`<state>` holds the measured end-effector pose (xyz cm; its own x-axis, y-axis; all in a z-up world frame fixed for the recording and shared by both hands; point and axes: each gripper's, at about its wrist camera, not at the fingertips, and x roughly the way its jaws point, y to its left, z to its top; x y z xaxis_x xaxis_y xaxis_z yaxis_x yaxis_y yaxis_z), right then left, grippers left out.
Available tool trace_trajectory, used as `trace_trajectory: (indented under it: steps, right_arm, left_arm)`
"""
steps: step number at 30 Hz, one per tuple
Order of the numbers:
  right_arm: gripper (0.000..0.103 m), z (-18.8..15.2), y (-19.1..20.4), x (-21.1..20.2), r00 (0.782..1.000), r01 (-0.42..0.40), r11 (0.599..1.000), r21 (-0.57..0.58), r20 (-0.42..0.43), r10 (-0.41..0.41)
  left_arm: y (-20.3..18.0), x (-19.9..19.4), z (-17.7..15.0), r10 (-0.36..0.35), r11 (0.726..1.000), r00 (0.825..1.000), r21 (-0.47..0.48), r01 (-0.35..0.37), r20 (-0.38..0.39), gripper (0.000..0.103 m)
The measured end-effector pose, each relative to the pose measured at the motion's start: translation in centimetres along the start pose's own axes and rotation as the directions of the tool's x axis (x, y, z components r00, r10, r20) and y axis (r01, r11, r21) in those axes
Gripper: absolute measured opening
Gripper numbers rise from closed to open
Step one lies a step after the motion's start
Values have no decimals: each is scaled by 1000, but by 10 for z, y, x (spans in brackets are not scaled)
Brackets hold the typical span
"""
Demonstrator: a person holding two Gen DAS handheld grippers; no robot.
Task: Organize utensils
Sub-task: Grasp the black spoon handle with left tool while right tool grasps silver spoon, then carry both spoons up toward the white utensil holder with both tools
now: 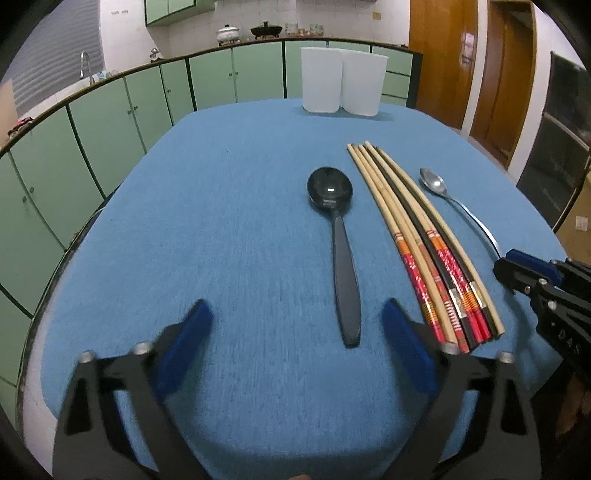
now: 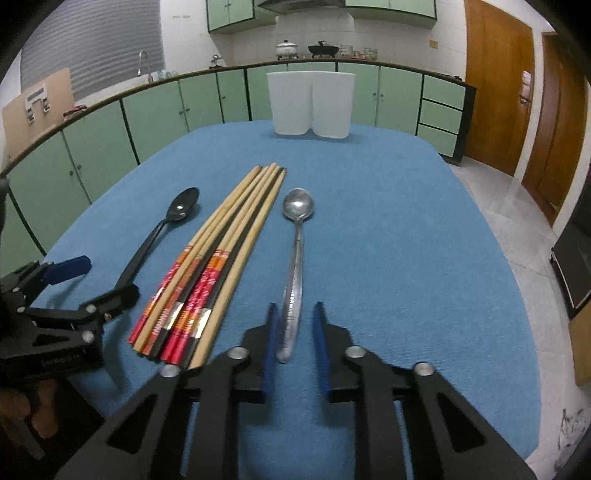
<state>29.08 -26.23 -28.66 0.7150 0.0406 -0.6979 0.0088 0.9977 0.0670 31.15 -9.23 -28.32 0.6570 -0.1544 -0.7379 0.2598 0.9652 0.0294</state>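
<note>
The right gripper [image 2: 295,334] is standing half-open around the thin steel spoon's [image 2: 294,266] near handle — not yet clamping; the left gripper [image 1: 297,325] is gaping wide. The black plastic spoon [image 1: 338,236], the bamboo chopsticks [image 1: 424,243] are lying on the blue tablecloth [image 1: 221,221] — the far white containers [image 1: 341,83] are receiving nothing yet.

Green cabinets [image 2: 155,107] line the counter under white tiled walls [image 2: 314,29]. Wooden doors [image 2: 495,85] stand right. Pots [image 2: 321,48] sit behind.

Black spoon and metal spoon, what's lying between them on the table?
A bundle of chopsticks lies between the black spoon and the metal spoon, roughly parallel to both; both wrist views show it.
</note>
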Motion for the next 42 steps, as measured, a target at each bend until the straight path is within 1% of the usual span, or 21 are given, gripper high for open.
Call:
trace_trajectory:
  steps: [1,2,4,5,6,8,10,11,15,18,23,28,33,39,41,42]
  right_arm:
    - [10,0,-3,0,1000,-3,1000,9,0,3]
    - [10,0,-4,0,1000,-2,1000,14,1,2]
    - [10,1,-4,1,1000,-9,1000,16,2,9]
    - [10,1,-4,1,1000,-17,1000,18,4,17]
    - [10,0,-4,1,1000,-22,1000,17,6,22]
    - [10,-1,-4,0,1000,-25,1000,13,14,24]
    - [10,-1,-4,0,999,-29,999,16,16,29]
    - [10,0,-4,0,999,-31,999,16,15,31]
    - [10,1,-4,-4,999,-39,999,23,19,39]
    - [10,6,-3,-14,998,-51,998,25,39,50]
    - [10,23,-1,-34,995,-69,997,34,75,66]
    - [10,46,0,-46,992,-78,997,27,101,75]
    - [10,68,3,-49,993,-63,998,-6,103,63]
    - [10,93,2,-52,995,-39,997,-60,87,44]
    - [10,99,1,-53,996,-42,997,-68,77,47]
    - [10,104,0,-54,996,-43,996,-72,73,48]
  left_arm:
    - [0,-3,0,-4,1000,1000,0,4,9,65]
    - [0,-5,-1,-11,1000,1000,-2,11,13,59]
    - [-2,-4,1,-32,999,999,-8,32,22,42]
    - [-1,-5,1,-37,999,999,-12,37,25,38]
    - [0,-5,1,-47,999,998,-20,48,28,32]
    - [1,-5,1,-55,998,998,-27,56,29,26]
    - [3,-5,1,-67,997,997,-38,68,30,16]
    - [4,-5,2,-72,996,997,-44,73,29,14]
    - [6,-5,4,-89,994,996,-60,90,20,14]
    - [9,-9,9,-95,993,995,-73,96,21,14]
    - [10,-29,22,-93,992,994,-76,97,52,12]
    - [10,-47,41,-88,994,991,-58,94,96,12]
    - [13,-56,60,-99,994,988,-35,104,118,11]
    - [20,-55,88,-139,990,985,-17,142,104,10]
    - [21,-53,97,-154,988,983,-14,156,96,7]
    - [22,-53,104,-164,986,982,-8,165,89,3]
